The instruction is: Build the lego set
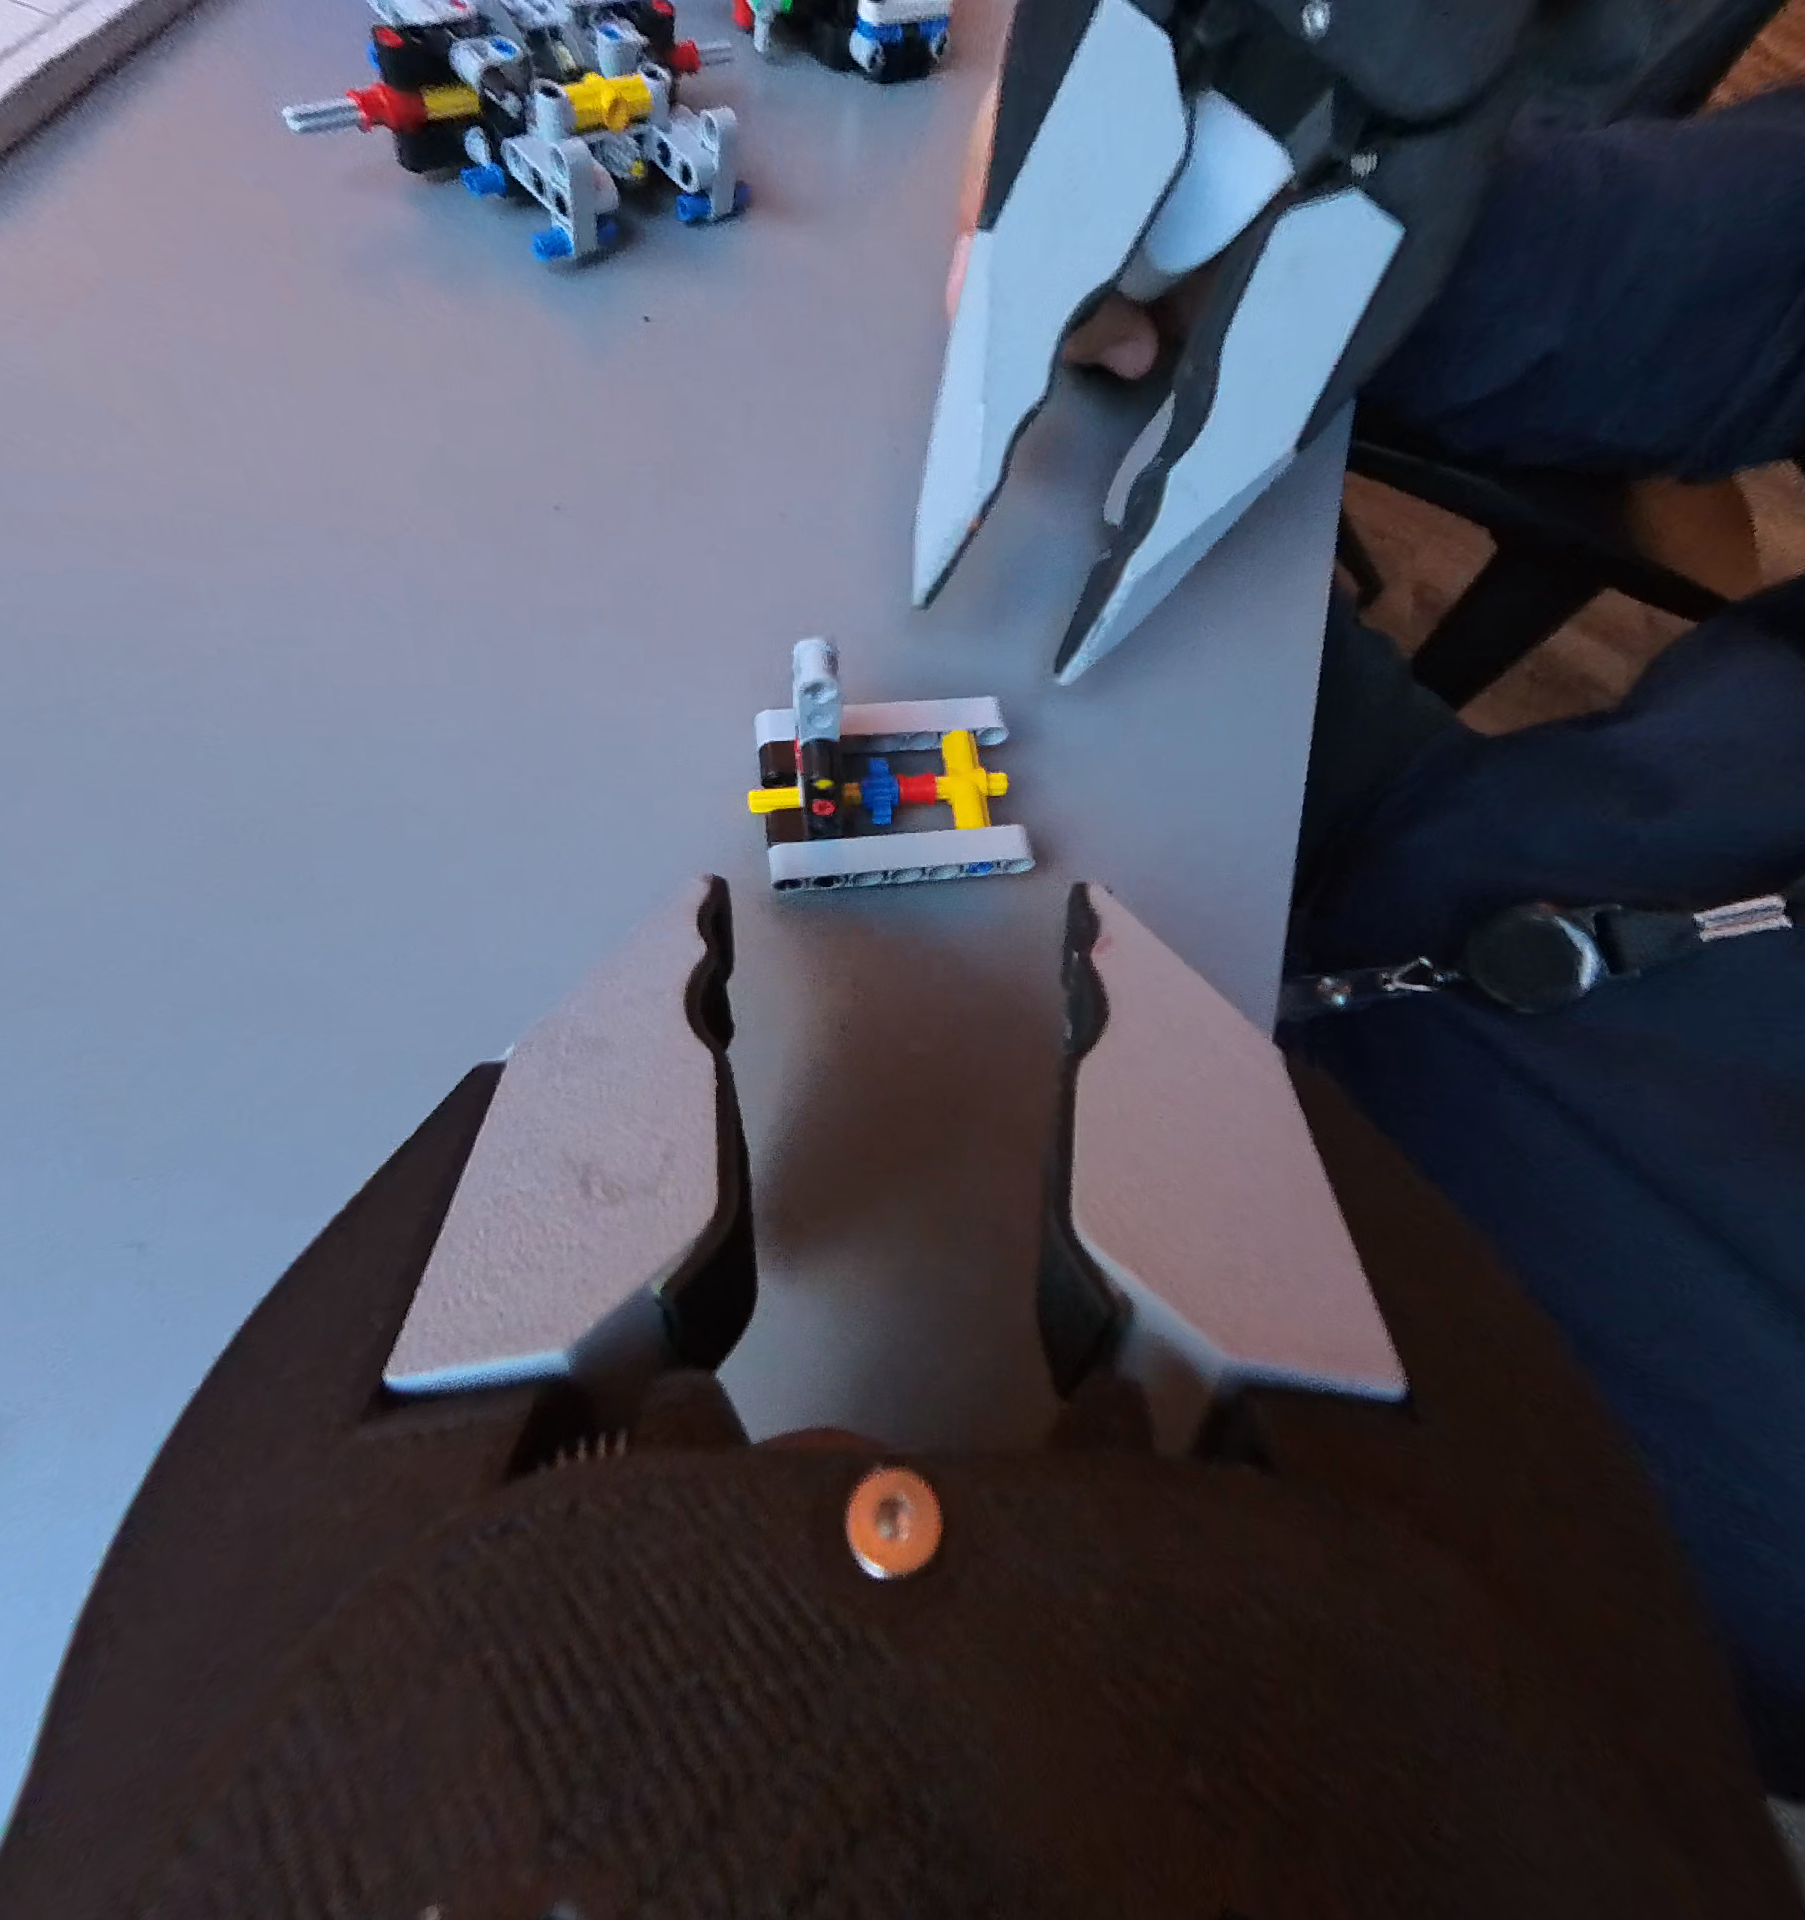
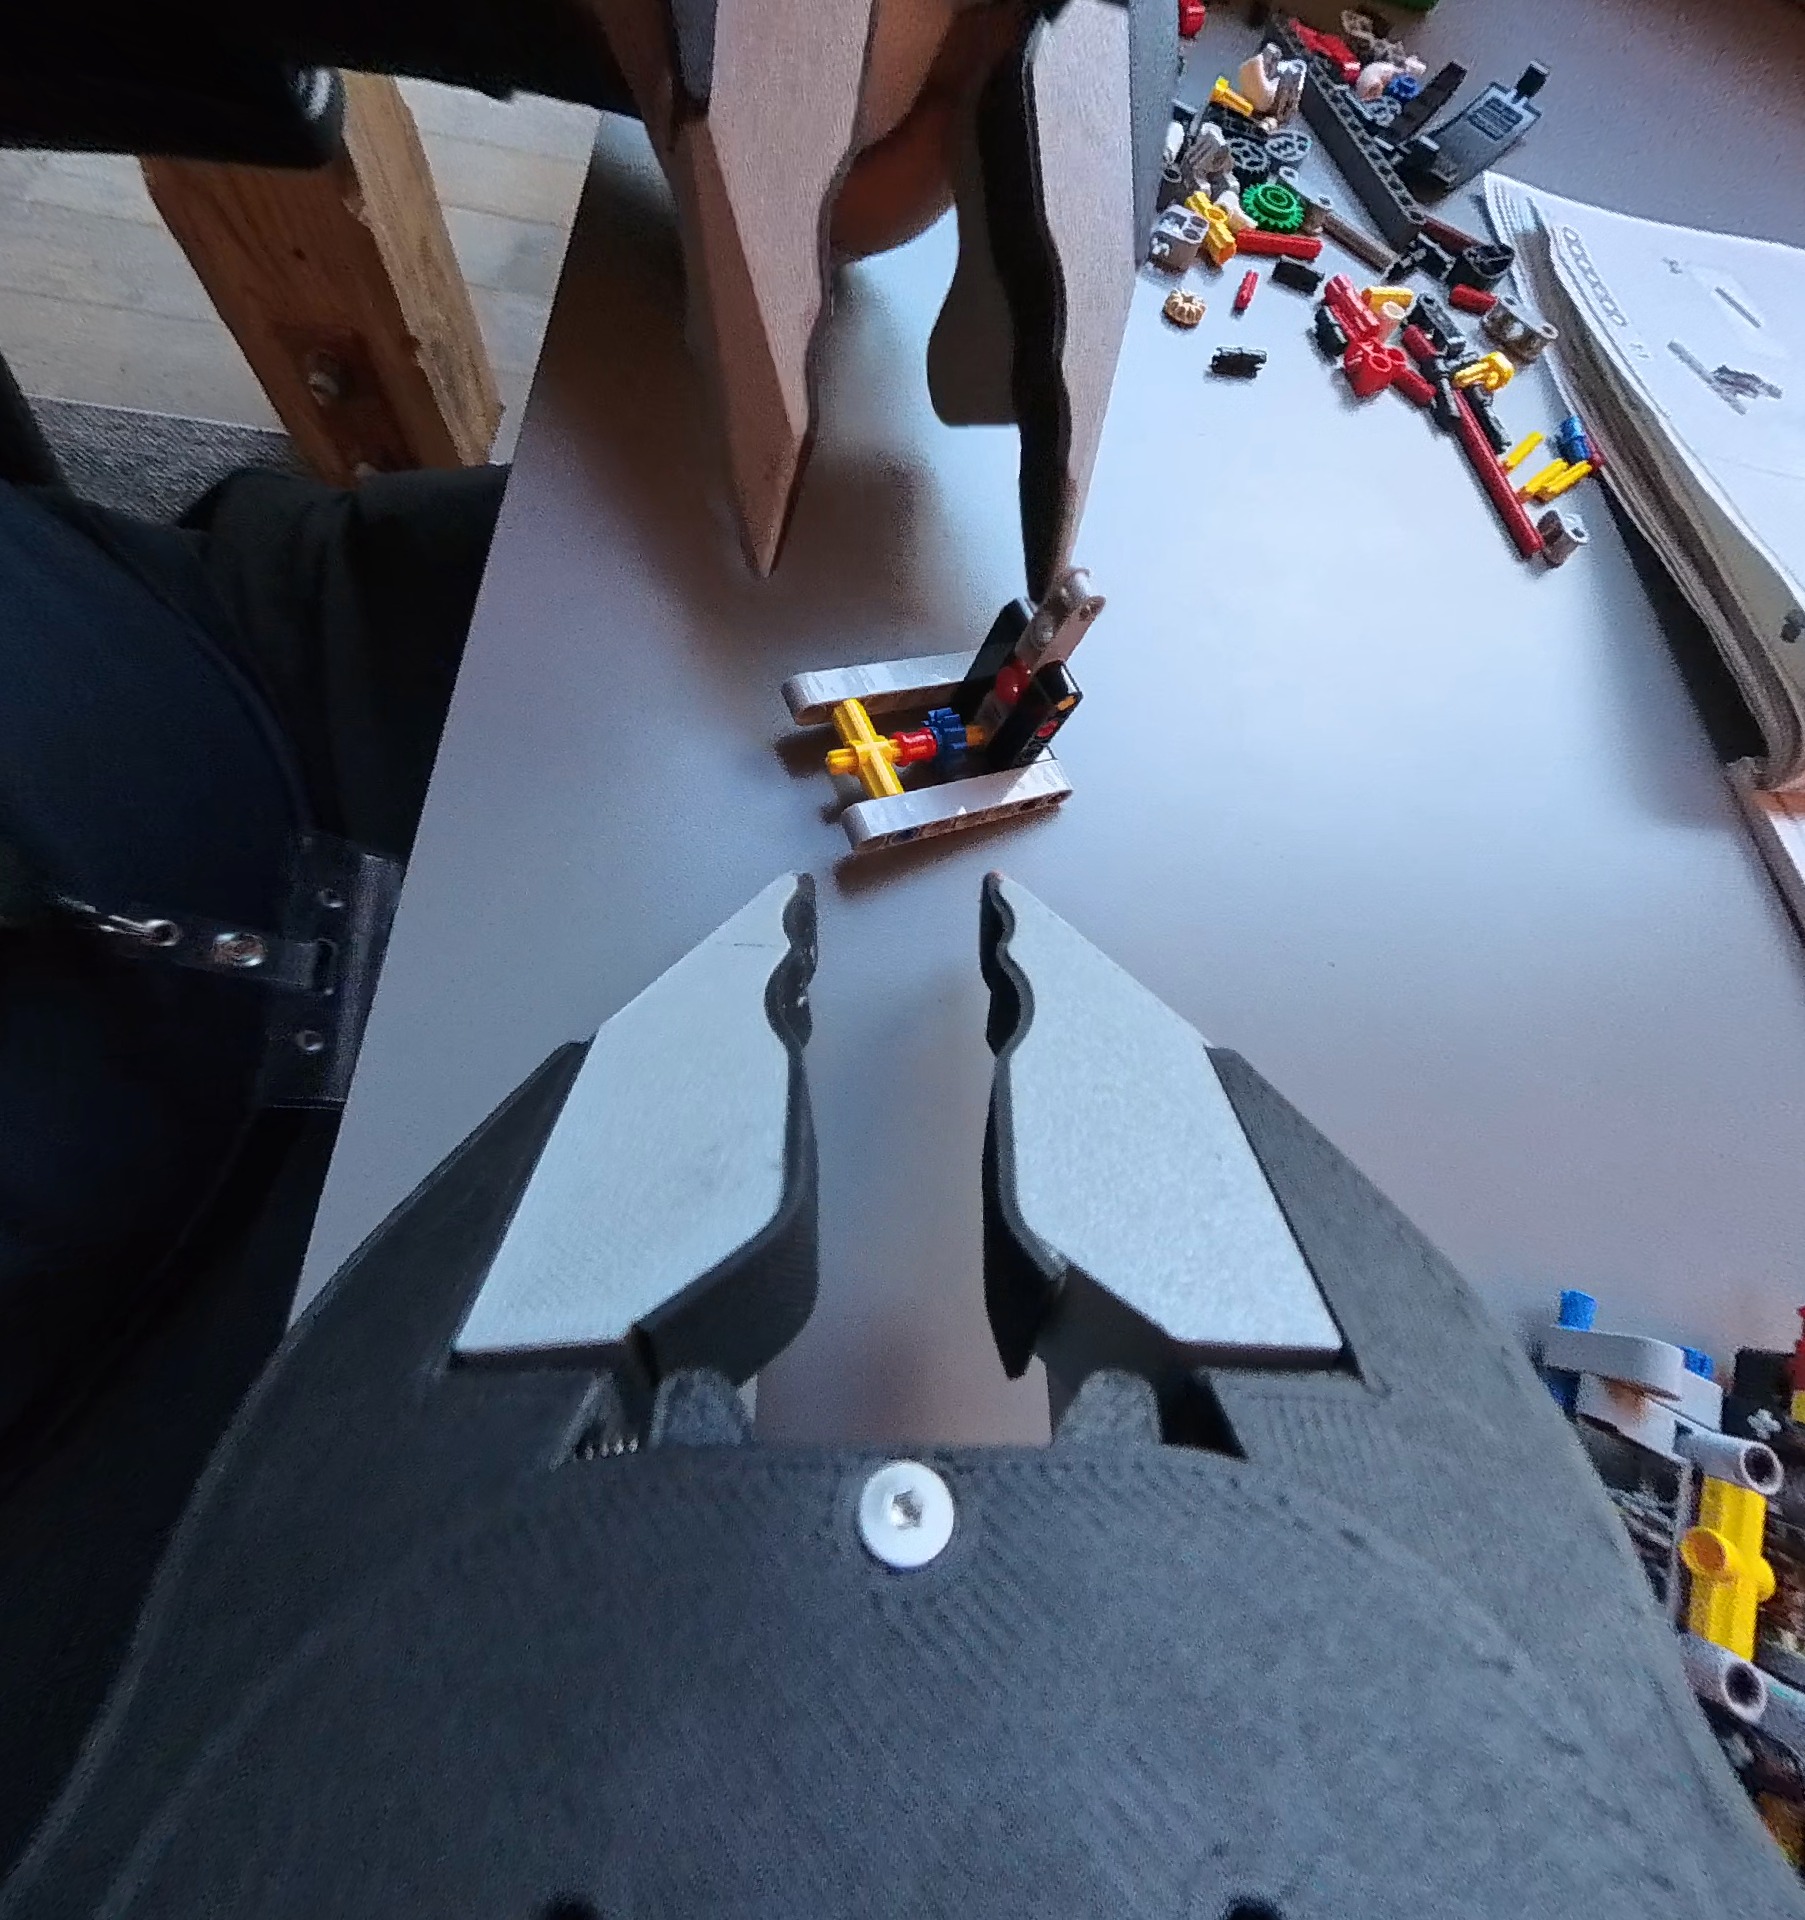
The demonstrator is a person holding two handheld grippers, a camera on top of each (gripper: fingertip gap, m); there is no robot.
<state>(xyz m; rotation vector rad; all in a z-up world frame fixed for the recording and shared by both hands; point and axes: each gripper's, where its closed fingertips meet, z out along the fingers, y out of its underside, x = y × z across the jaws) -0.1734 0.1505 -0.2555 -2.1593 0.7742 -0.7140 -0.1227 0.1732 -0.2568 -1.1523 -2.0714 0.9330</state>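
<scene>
2 grey beams frame the small brick assembly, which lies flat near the table edge; its yellow axle runs parallel to them, and a black-and-grey piece stands up at one end. I see my left gripper wide open with nothing held, just short of it. My right gripper, partly open and bare too, faces it from the opposite side. Loose bricks, a booklet and bigger builds lie well apart.

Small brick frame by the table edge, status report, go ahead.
Left gripper open, empty. Right gripper open, empty. Small brick frame flat on grey table, between both. Nothing in the way.
</scene>
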